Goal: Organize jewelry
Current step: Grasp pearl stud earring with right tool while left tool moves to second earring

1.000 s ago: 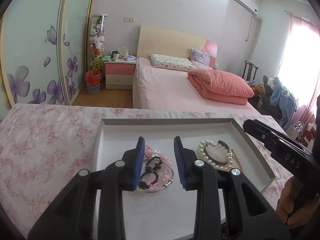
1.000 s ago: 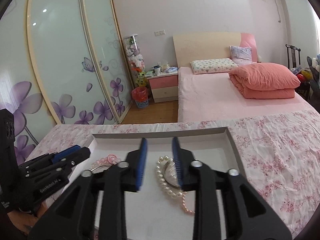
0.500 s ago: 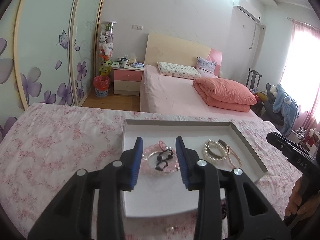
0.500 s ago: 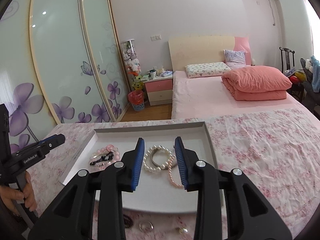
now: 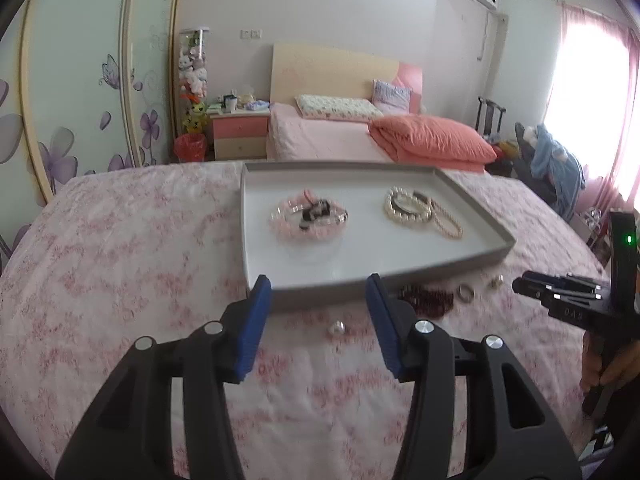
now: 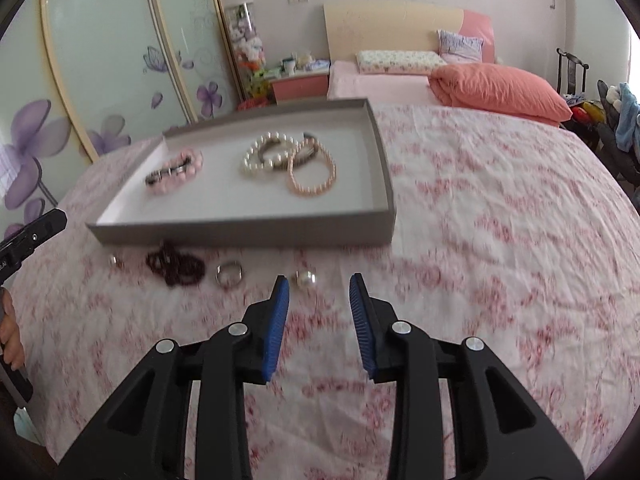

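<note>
A grey tray lies on the floral cloth. It holds a pink bead bracelet with a dark one on it, and pearl bracelets. Loose on the cloth before the tray lie a dark red bead bracelet, a silver ring and a pearl piece. My left gripper hovers near the tray's front wall, its jaws opening with nothing between them. My right gripper stands open and empty just short of the pearl piece.
Another small ring lies left of the dark red bracelet. A pink bed and a nightstand stand beyond the table. A hand holds the left gripper at that view's left edge. Floral cloth spreads to the tray's right.
Both grippers drew back from over the tray to the near side of the cloth, bringing the loose pieces into view. The left jaws spread wider; the right jaws kept their gap.
</note>
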The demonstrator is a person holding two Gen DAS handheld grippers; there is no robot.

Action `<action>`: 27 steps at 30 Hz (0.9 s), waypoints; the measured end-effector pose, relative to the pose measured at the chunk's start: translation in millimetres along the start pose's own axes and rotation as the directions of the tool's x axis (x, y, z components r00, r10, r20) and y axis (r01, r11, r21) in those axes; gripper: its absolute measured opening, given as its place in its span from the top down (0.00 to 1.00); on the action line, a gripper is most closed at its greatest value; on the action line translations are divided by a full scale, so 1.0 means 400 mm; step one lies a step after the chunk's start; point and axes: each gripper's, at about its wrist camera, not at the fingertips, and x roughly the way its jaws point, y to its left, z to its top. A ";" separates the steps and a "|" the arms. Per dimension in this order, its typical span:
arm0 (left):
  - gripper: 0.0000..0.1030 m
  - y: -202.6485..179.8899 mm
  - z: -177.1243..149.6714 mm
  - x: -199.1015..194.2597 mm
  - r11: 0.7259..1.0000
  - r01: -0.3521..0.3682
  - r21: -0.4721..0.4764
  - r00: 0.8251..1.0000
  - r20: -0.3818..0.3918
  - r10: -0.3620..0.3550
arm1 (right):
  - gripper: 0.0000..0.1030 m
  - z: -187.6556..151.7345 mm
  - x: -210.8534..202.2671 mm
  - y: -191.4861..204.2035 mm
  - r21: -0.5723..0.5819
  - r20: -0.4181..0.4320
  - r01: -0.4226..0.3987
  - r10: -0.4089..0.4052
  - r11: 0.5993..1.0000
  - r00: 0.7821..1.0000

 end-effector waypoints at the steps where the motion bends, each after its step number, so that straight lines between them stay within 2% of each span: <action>1: 0.52 -0.005 -0.011 0.004 1.000 0.001 0.009 1.000 -0.015 -0.001 | 0.68 -0.009 0.000 0.002 -0.006 -0.008 0.004 -0.004 1.000 1.000; 8: 0.47 -0.014 -0.048 0.022 1.000 0.023 0.012 0.998 -0.065 -0.022 | 0.68 -0.007 0.036 0.041 -0.047 -0.054 0.024 -0.027 0.999 0.998; 15: 0.47 -0.019 -0.057 0.035 1.000 0.017 0.022 0.996 -0.086 -0.015 | 0.69 0.017 0.064 0.052 -0.068 -0.043 0.064 -0.067 0.996 0.997; 16: 0.47 -0.020 -0.058 0.038 1.000 0.017 0.025 0.996 -0.088 -0.015 | 0.70 0.016 0.065 0.051 -0.067 -0.043 0.063 -0.066 0.996 0.997; 19: 0.45 -0.029 -0.059 0.045 0.999 0.016 0.034 0.995 -0.095 -0.013 | 0.85 0.017 0.063 0.044 -0.060 -0.041 0.062 -0.064 0.996 0.997; 27: 0.42 -0.067 -0.059 0.080 0.997 -0.003 0.079 0.991 -0.133 0.014 | 0.85 0.011 0.056 0.036 -0.046 -0.040 0.067 -0.069 0.997 0.997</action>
